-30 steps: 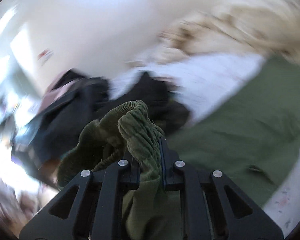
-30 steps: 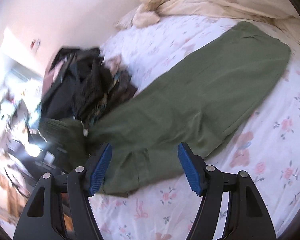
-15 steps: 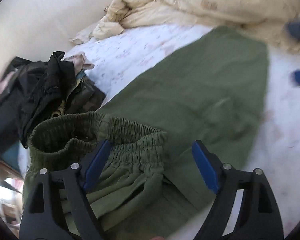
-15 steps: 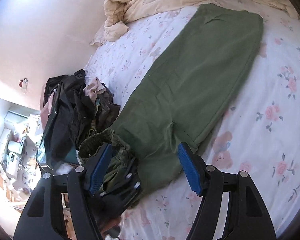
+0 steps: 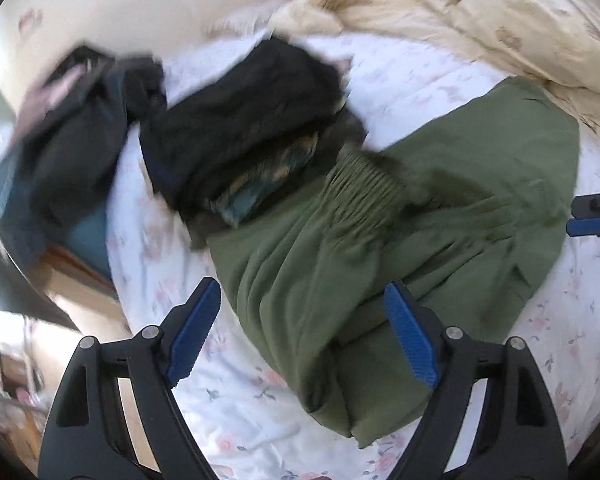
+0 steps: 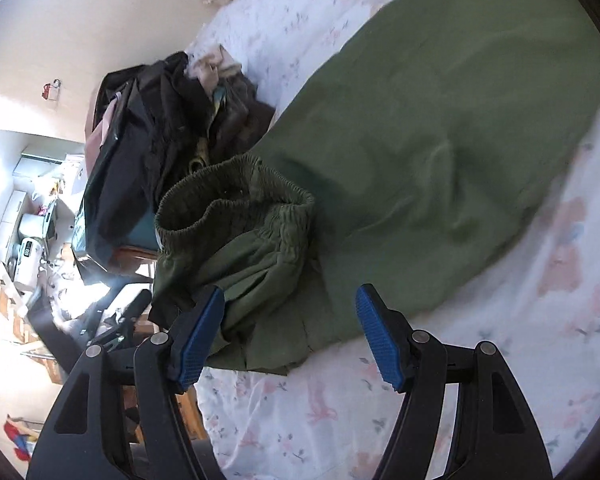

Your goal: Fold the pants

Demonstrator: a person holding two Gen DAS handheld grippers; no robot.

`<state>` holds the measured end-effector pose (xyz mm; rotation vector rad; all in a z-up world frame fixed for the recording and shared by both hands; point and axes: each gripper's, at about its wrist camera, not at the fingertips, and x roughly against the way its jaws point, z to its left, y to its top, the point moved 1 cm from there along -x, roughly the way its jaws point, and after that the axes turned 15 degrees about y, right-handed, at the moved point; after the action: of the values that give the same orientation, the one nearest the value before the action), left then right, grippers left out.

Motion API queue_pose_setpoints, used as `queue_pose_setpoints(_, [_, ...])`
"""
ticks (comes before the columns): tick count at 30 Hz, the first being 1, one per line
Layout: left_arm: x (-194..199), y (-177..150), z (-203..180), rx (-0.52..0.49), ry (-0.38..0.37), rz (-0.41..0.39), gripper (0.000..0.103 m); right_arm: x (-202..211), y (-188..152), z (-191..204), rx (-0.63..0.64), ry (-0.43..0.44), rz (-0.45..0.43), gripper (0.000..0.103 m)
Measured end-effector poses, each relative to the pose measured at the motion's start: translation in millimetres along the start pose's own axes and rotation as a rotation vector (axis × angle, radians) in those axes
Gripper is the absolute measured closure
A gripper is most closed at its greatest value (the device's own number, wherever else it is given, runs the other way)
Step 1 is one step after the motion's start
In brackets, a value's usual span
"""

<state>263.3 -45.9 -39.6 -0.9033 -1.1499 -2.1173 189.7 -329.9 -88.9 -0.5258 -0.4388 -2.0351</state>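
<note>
Dark clothes (image 5: 236, 140) lie heaped at ten o'clock on the floral bedsheet (image 5: 236, 412). Green pants (image 5: 340, 264), waistband (image 6: 236, 188) bunched, lie from centre toward two o'clock. Left gripper (image 5: 304, 336): jaws just opened, now wide, nothing clamped, pants directly ahead at twelve o'clock. Right gripper (image 6: 290, 336): jaws wide apart, holding nothing, above the pants' near edge, waistband at eleven o'clock.
</note>
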Motion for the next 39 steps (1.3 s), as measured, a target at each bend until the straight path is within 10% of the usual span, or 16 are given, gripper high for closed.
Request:
queue_pose_setpoints(5, [-20, 15, -24, -0.090, 0.012, -0.022, 0.024, -30, 19, -2, 0.016, -0.015, 0.008, 0.032])
queue_pose_setpoints(8, [-37, 22, -39, -0.156, 0.015, 0.035, 0.061, -52, 22, -11, 0.047, -0.042, 0.055, 0.035])
queue_pose_setpoints(10, [-43, 23, -46, -0.188, 0.009, 0.067, 0.089, -66, 18, -15, 0.081, -0.016, 0.094, 0.057])
queue_pose_setpoints(13, [-35, 27, -51, -0.205, 0.030, 0.040, 0.099, -74, 11, -11, 0.150, -0.037, 0.115, 0.078])
queue_pose_setpoints(22, [38, 60, -43, -0.025, -0.030, -0.030, 0.102, -60, 13, -18, 0.109, 0.007, 0.064, 0.086])
queue_pose_setpoints(28, [63, 45, -131, -0.076, -0.100, -0.087, 0.102, -31, 14, -10, 0.065, 0.130, -0.031, 0.086])
queue_pose_setpoints(35, [6, -1, -206, -0.036, -0.195, 0.101, 0.095, -2, 16, -68, -0.134, 0.131, -0.092, 0.082])
queue_pose_setpoints(39, [-1, -9, -193, 0.020, -0.286, 0.165, 0.054, 30, 20, -71, -0.135, 0.056, -0.187, 0.049])
